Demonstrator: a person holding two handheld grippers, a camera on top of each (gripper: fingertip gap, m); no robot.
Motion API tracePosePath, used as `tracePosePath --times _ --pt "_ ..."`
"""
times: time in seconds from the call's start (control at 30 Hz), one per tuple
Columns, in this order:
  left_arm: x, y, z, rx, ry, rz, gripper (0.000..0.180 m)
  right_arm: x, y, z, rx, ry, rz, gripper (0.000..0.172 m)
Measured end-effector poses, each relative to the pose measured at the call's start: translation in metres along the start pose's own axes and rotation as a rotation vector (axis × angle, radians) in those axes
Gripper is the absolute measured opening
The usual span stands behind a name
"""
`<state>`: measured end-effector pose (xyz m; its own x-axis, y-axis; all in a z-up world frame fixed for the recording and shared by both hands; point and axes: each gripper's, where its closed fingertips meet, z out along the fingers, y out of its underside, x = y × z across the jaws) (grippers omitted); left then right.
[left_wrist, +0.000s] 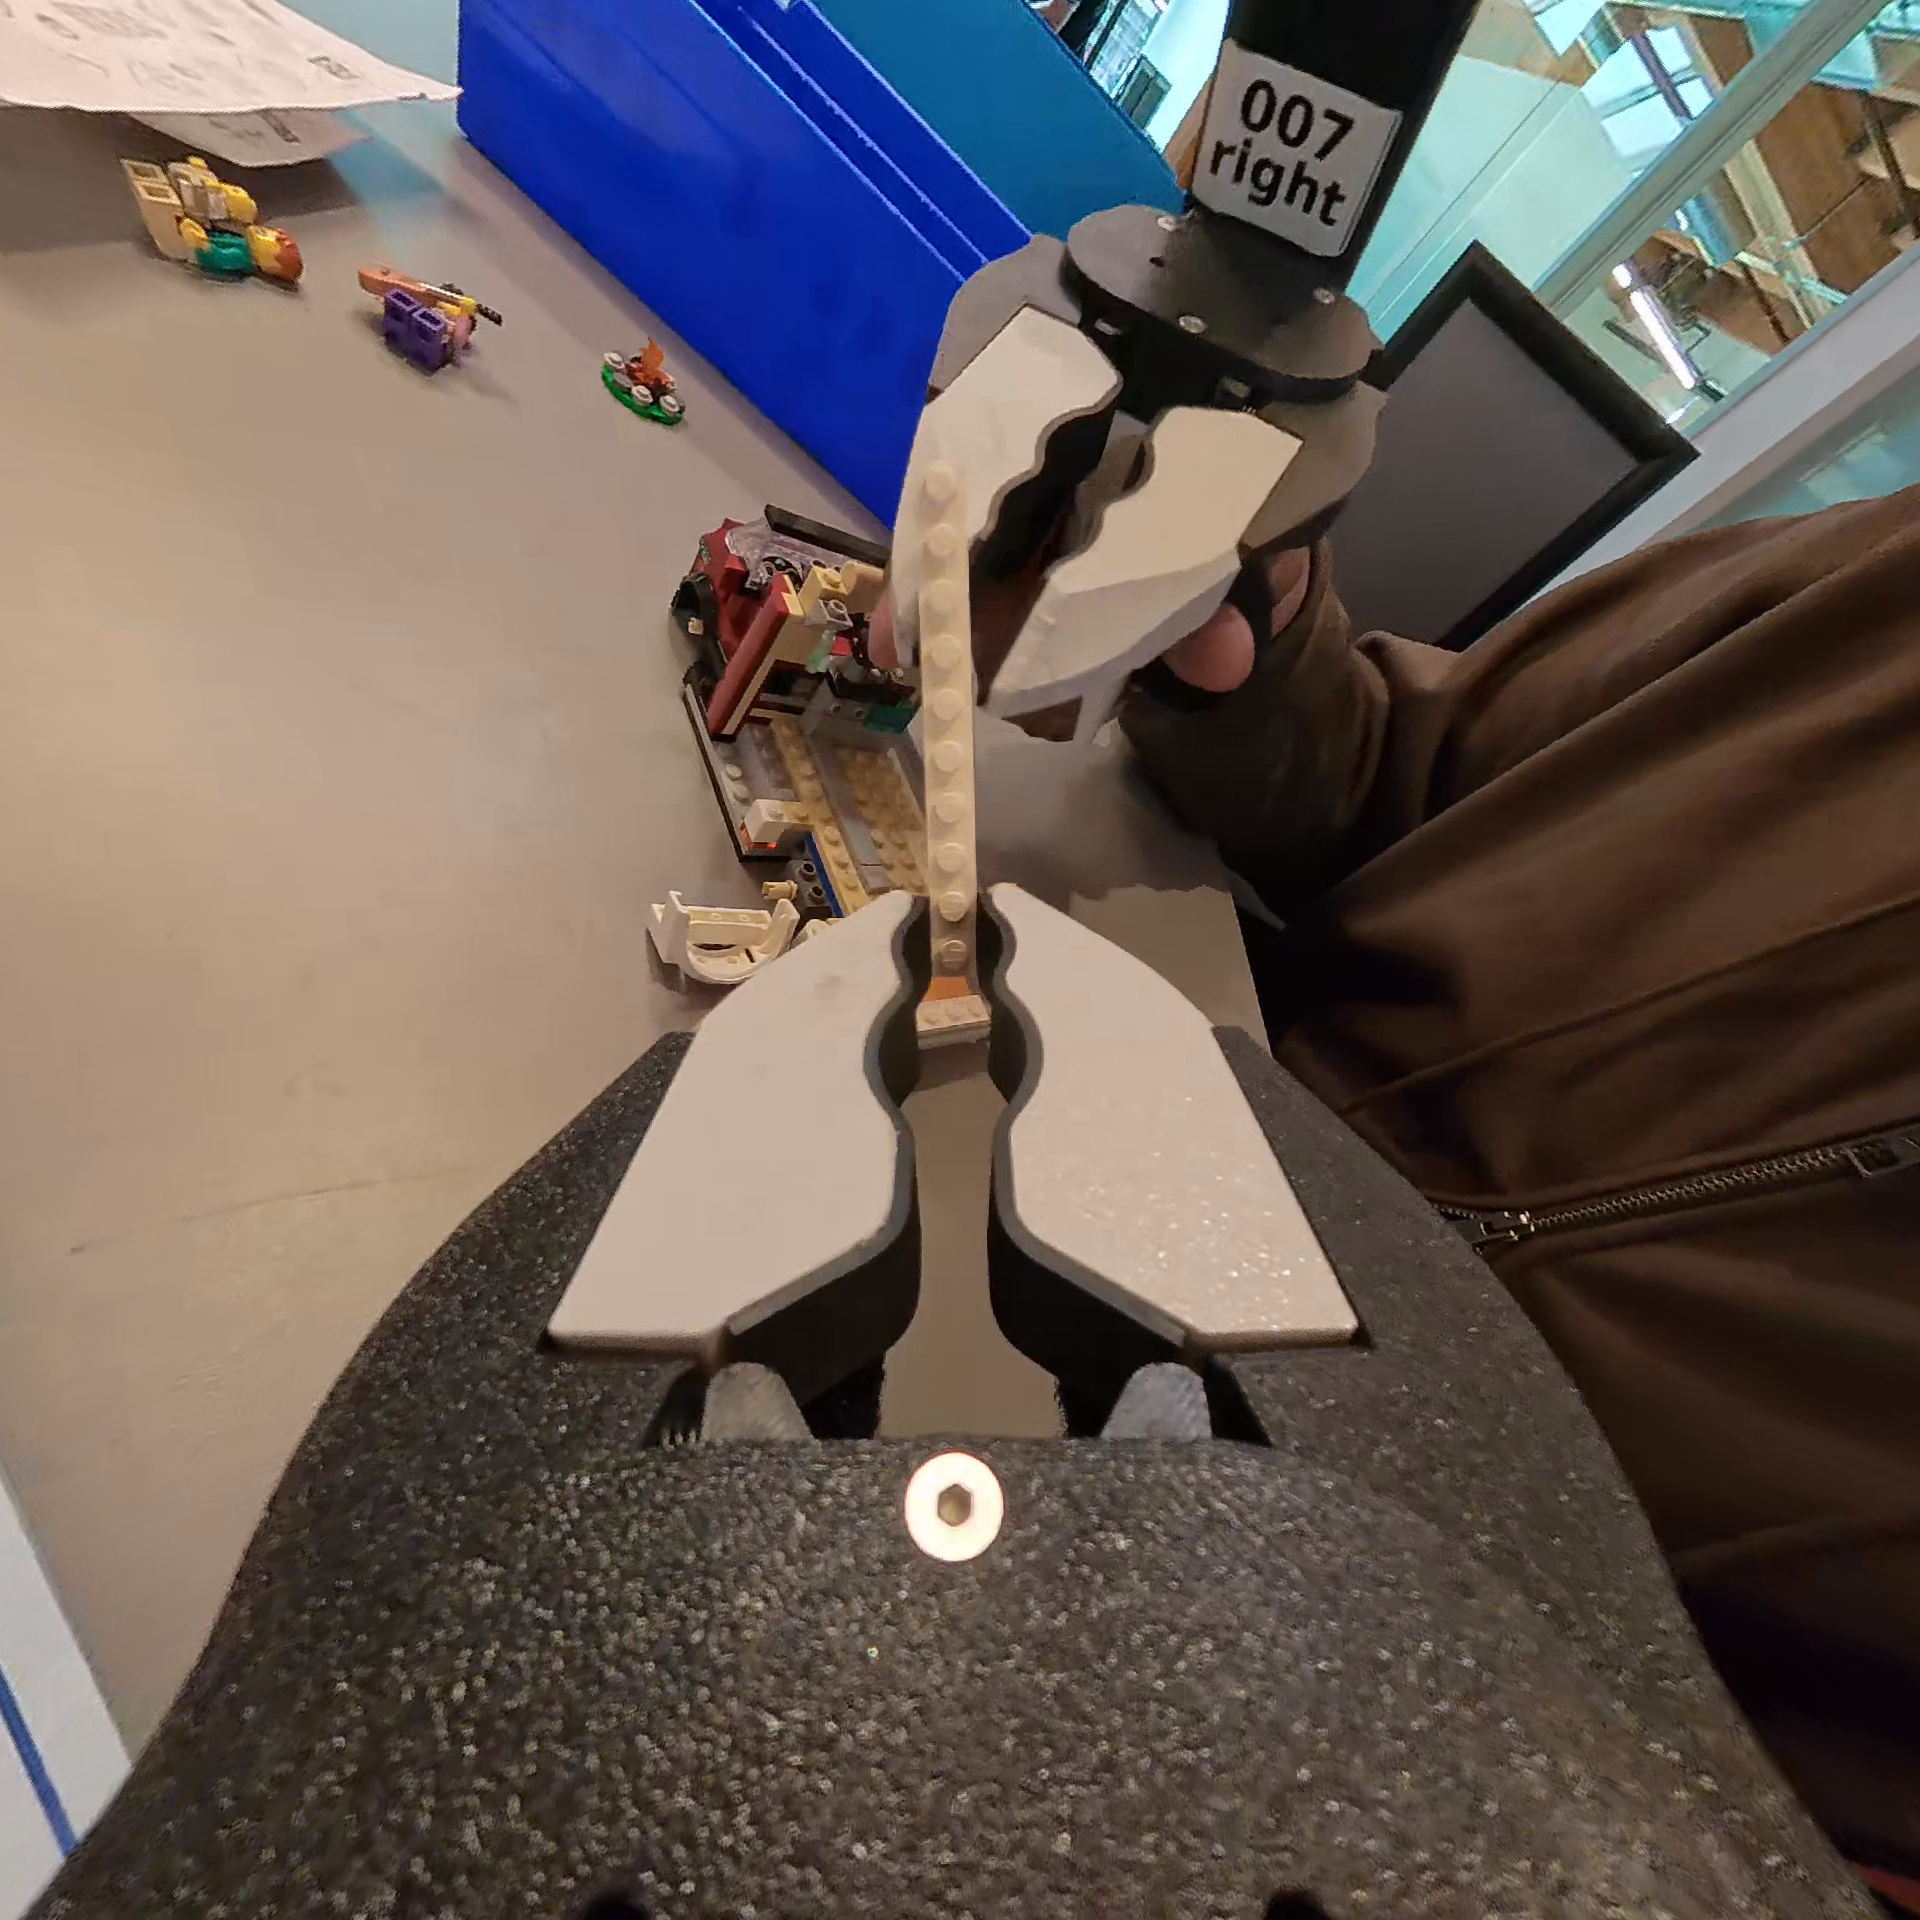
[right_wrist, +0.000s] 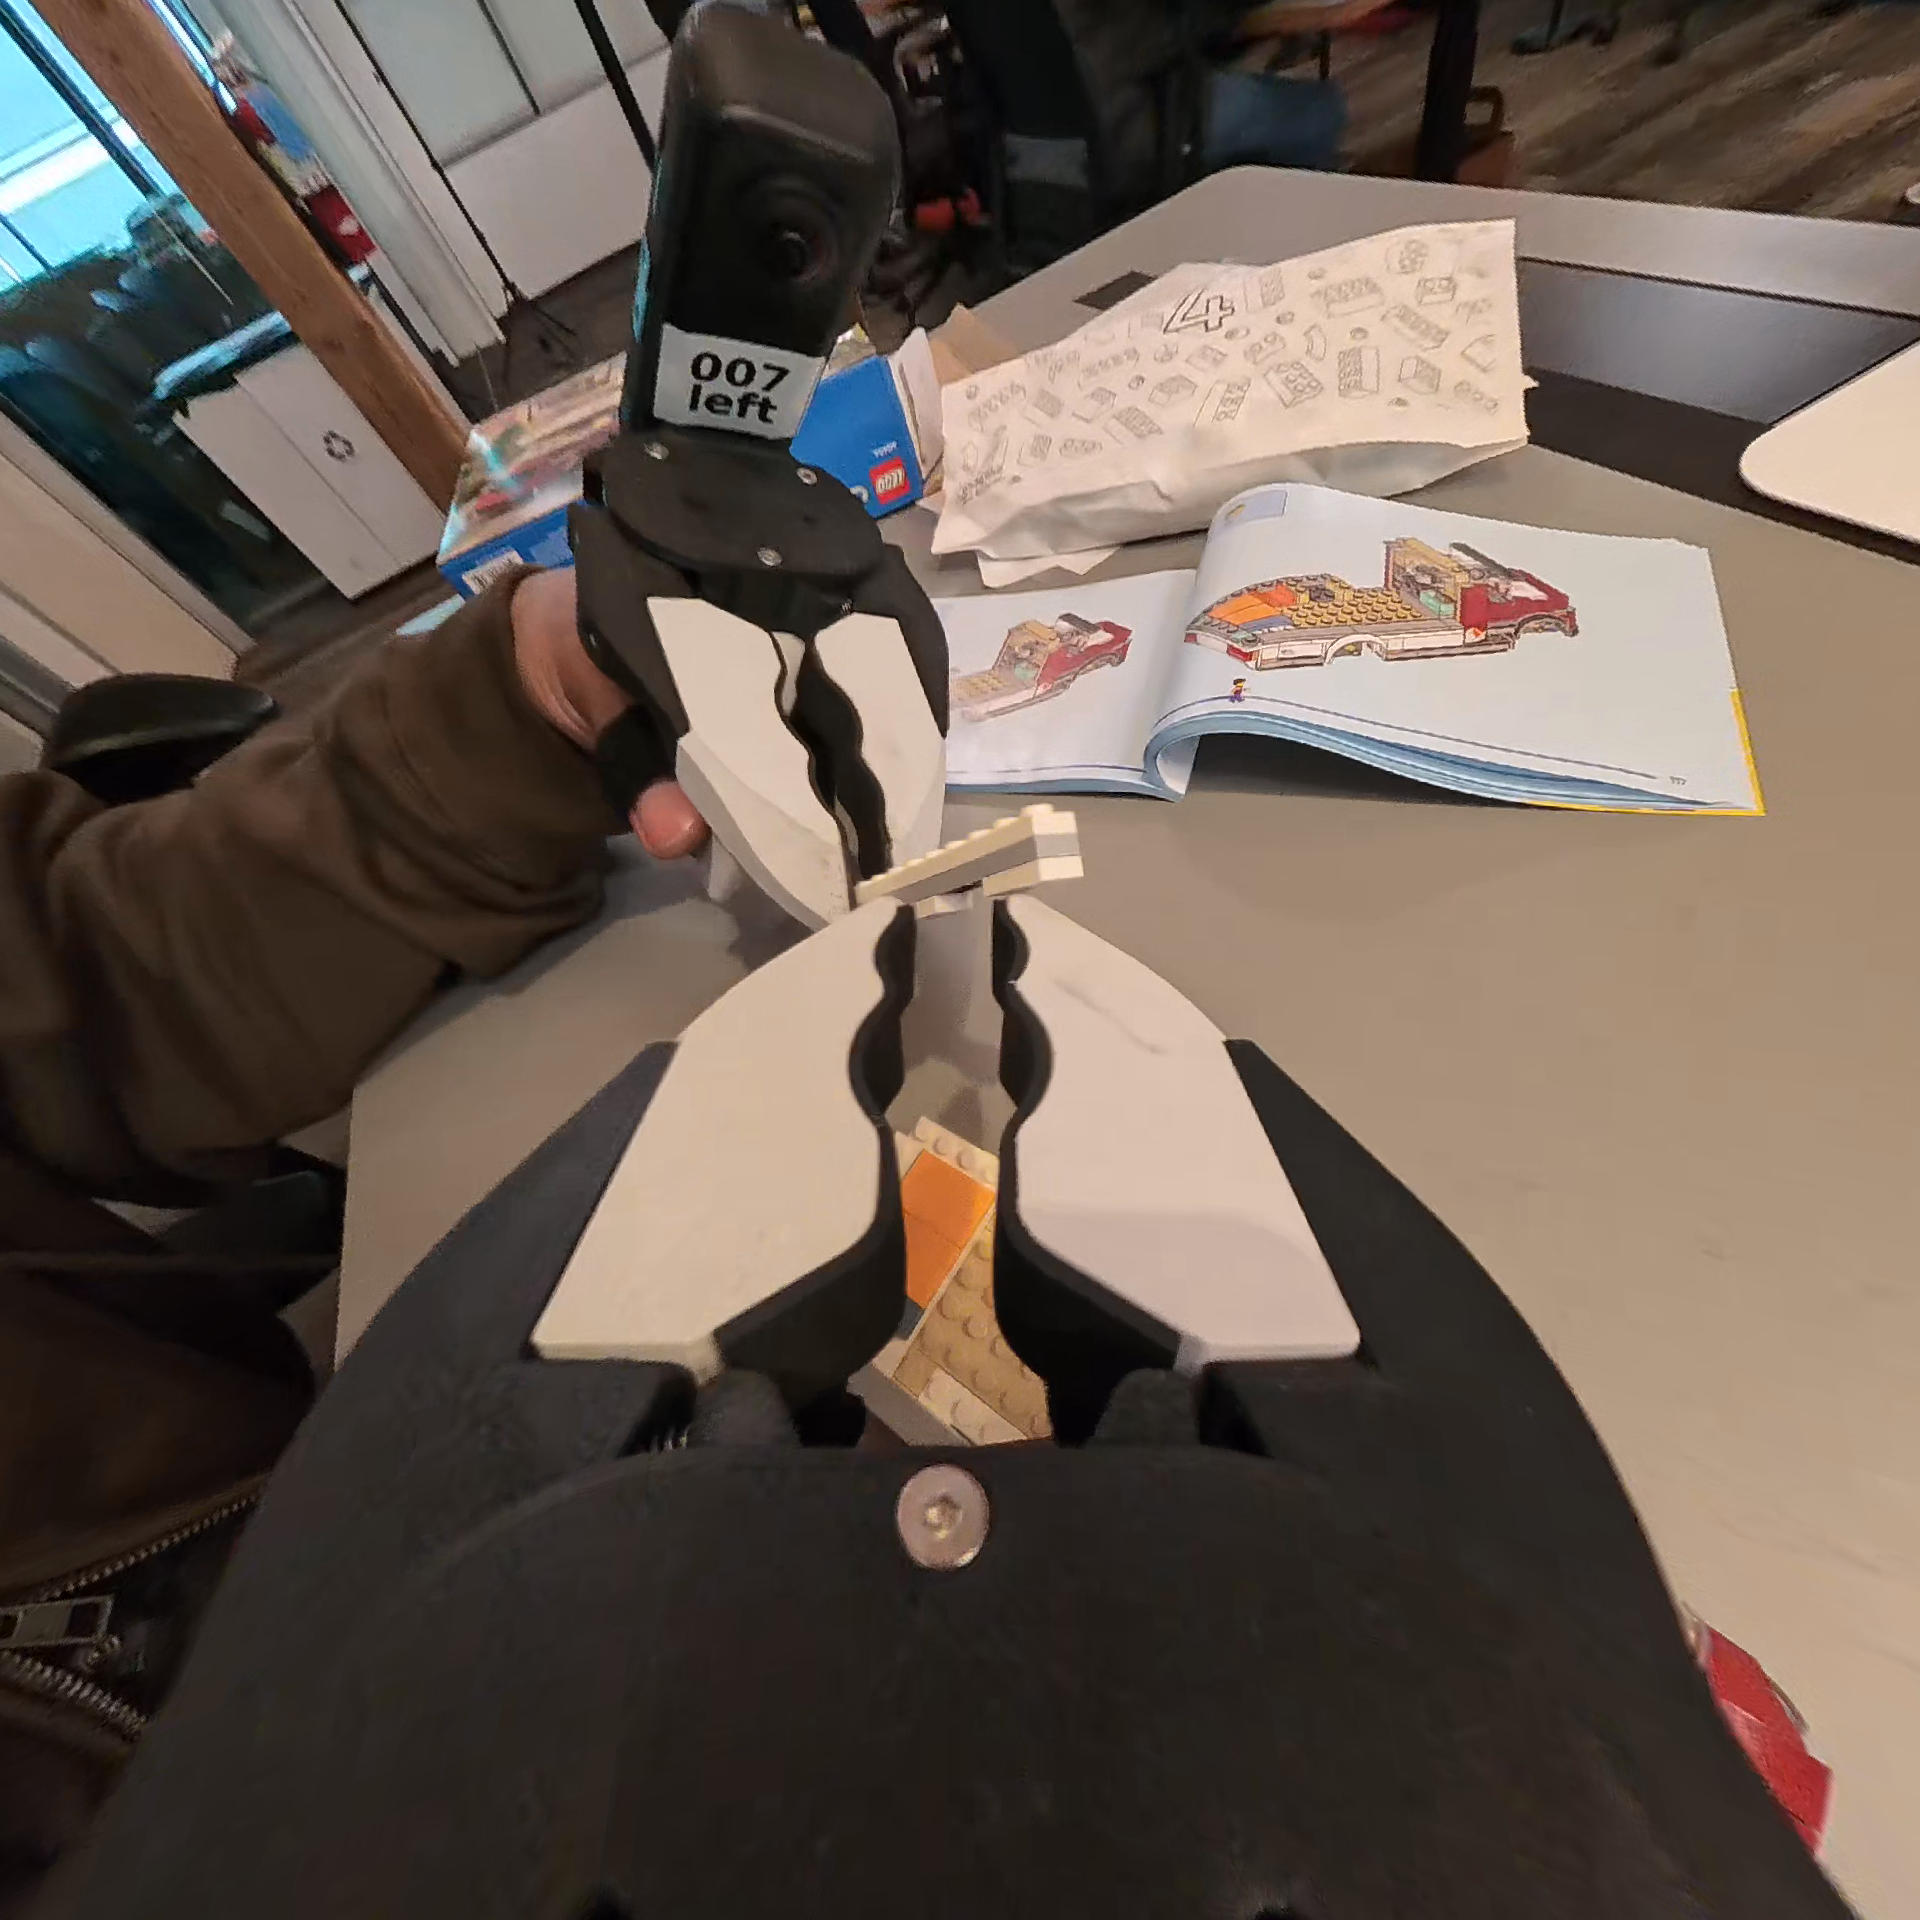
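Left gripper (left_wrist: 951, 914) jaws pinch one end of a long white stud plate (left_wrist: 948, 707) while right gripper (right_wrist: 951, 906) jaws close on a small white piece beneath it, above the counter (left_wrist: 312, 727).

Left tool (left_wrist: 951, 909) clamped, right tool (right_wrist: 951, 909) nearly closed

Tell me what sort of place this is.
Probably an office or shared workroom used for a toy-brick build: a grey table carries an open instruction booklet and a half-built brick vehicle, with glass partitions and a white cabinet behind.
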<state>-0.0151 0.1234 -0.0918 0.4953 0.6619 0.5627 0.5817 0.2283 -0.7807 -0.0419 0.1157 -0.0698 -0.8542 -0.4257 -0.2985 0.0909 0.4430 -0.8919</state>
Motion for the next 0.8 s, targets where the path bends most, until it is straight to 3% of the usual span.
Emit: tracePosePath --times 0.2,0.8 --pt "0.005 0.004 0.004 -0.021 0.03 0.023 0.008 -0.001 -0.003 -0.002 0.065 -0.058 0.075 0.008" --pt "0.018 0.007 0.012 -0.004 0.152 0.036 0.008 -0.01 -0.01 -0.011 0.173 -0.143 0.112 0.016"
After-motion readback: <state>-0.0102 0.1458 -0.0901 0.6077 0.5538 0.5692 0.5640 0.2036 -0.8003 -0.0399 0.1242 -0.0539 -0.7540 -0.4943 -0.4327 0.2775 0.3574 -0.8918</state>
